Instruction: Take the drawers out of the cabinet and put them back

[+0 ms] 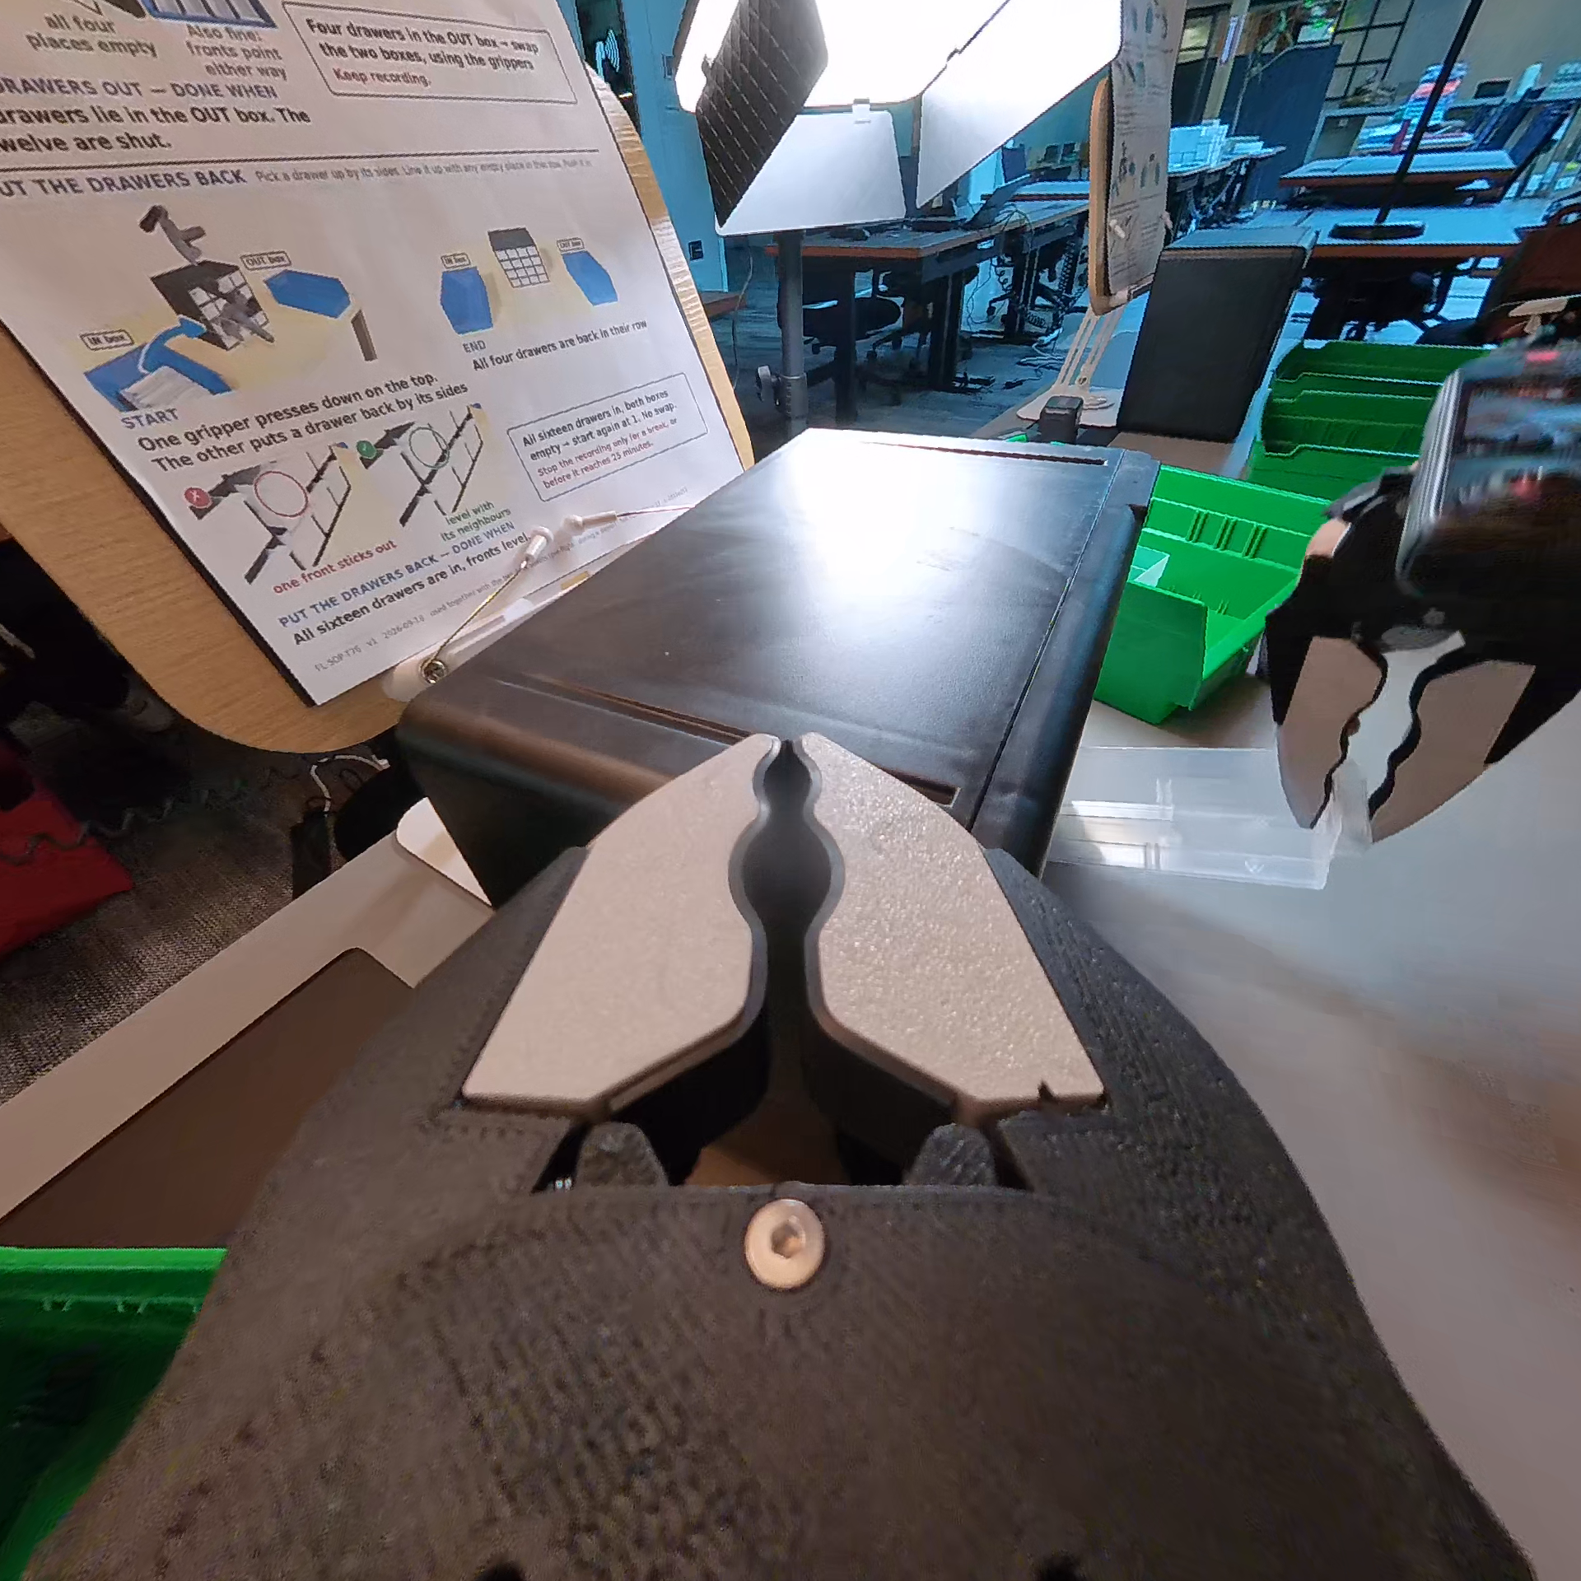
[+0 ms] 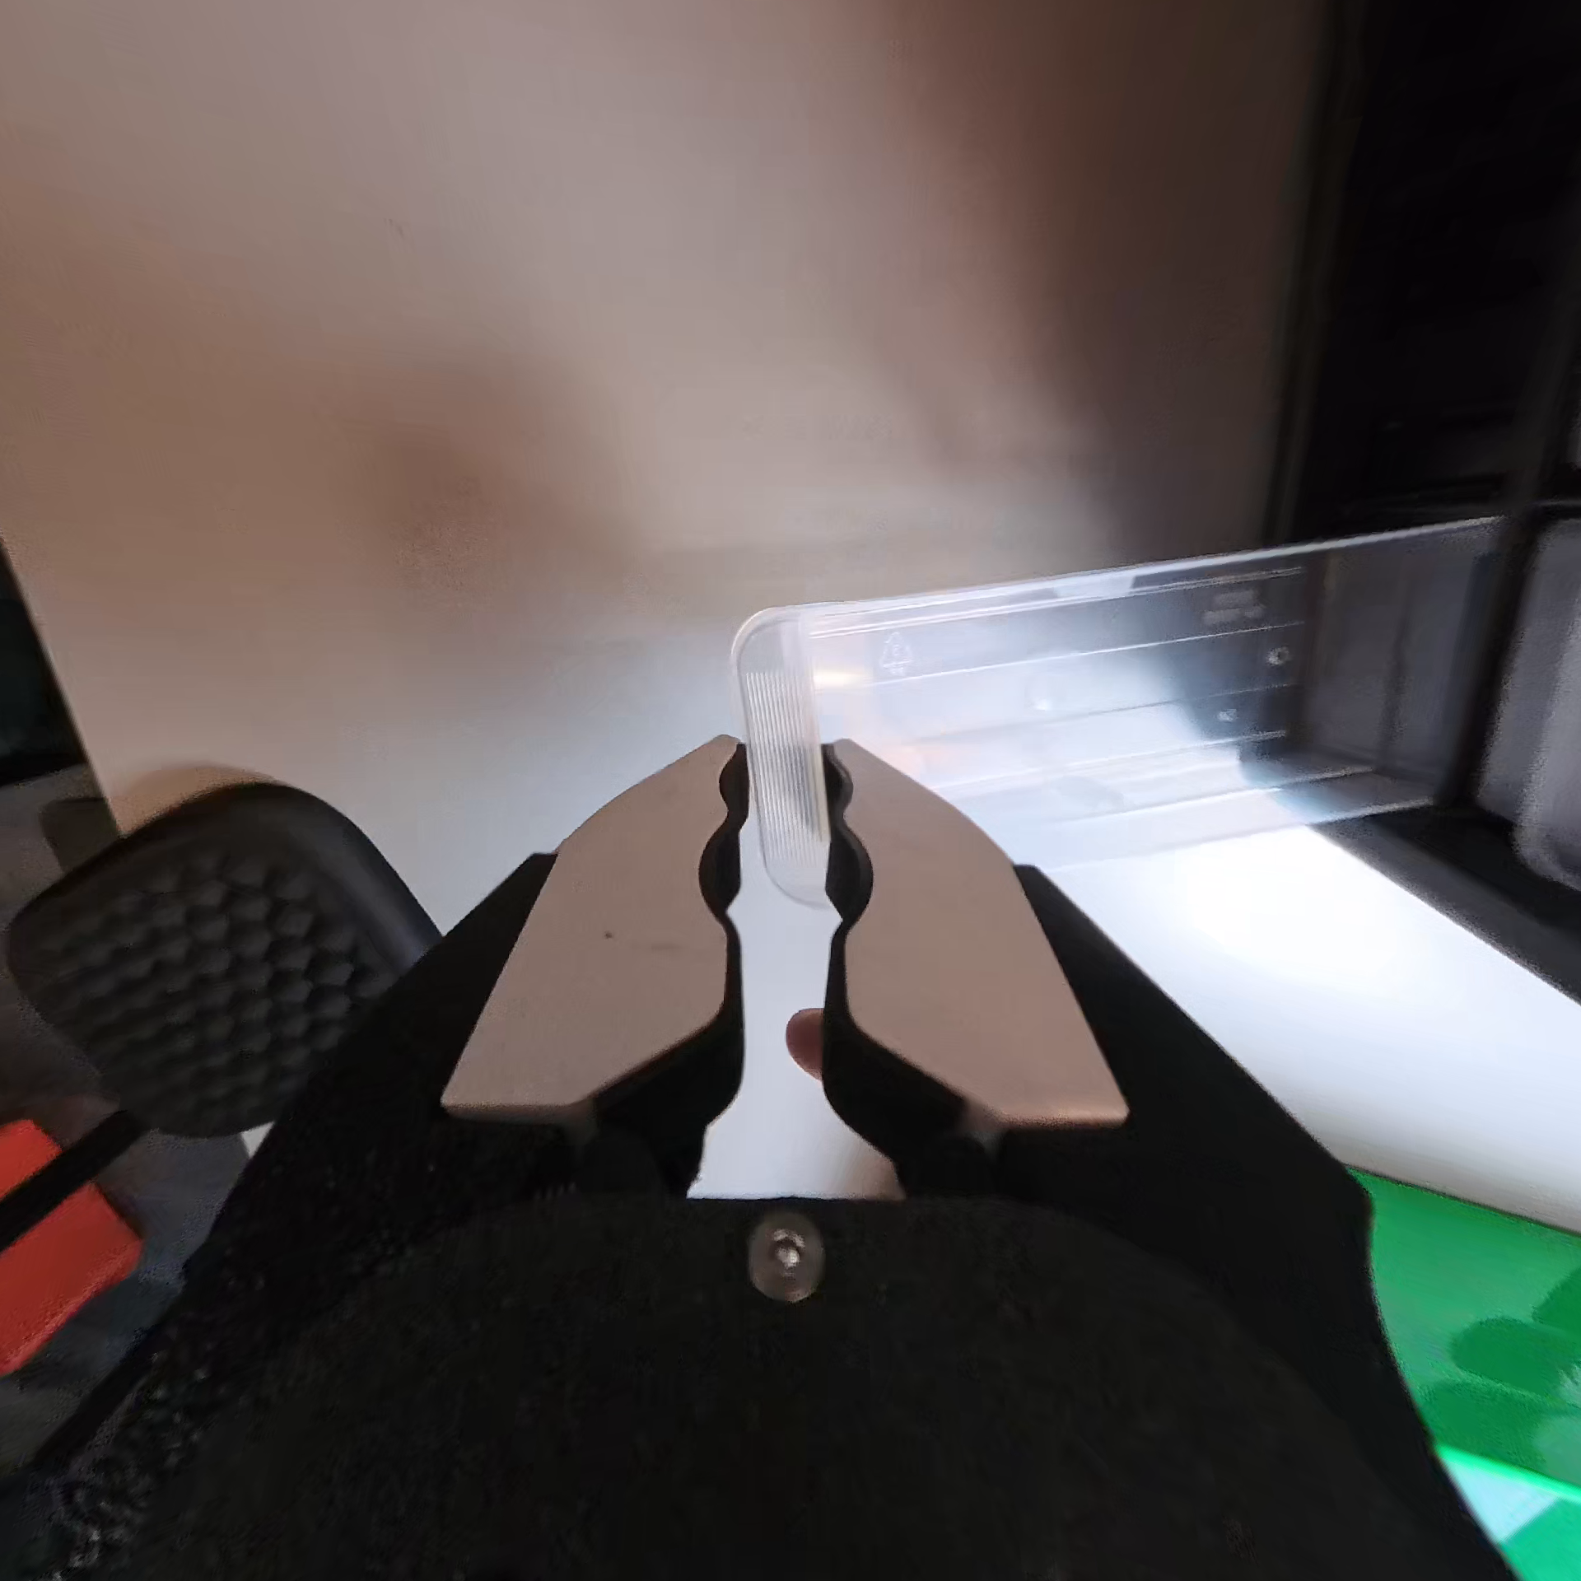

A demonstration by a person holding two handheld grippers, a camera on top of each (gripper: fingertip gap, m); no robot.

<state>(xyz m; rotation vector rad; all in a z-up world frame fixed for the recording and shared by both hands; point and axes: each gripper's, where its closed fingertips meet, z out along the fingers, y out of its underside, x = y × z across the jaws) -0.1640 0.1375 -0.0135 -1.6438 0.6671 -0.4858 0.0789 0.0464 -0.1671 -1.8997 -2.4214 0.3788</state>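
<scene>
a: right gripper (image 2: 785,770) has its fingers clamped on the ribbed tab of the clear drawer (image 2: 1112,710), whose far end is in the black cabinet (image 2: 1454,257).

b: so a drawer coming out, or going in (i can't tell which); next is a straight, level slide.

a: left gripper (image 1: 785,753), fingers together, is at the near edge of the cabinet's top (image 1: 813,582), likely steadying it. green bins (image 1: 1198,599) sit beyond.
</scene>
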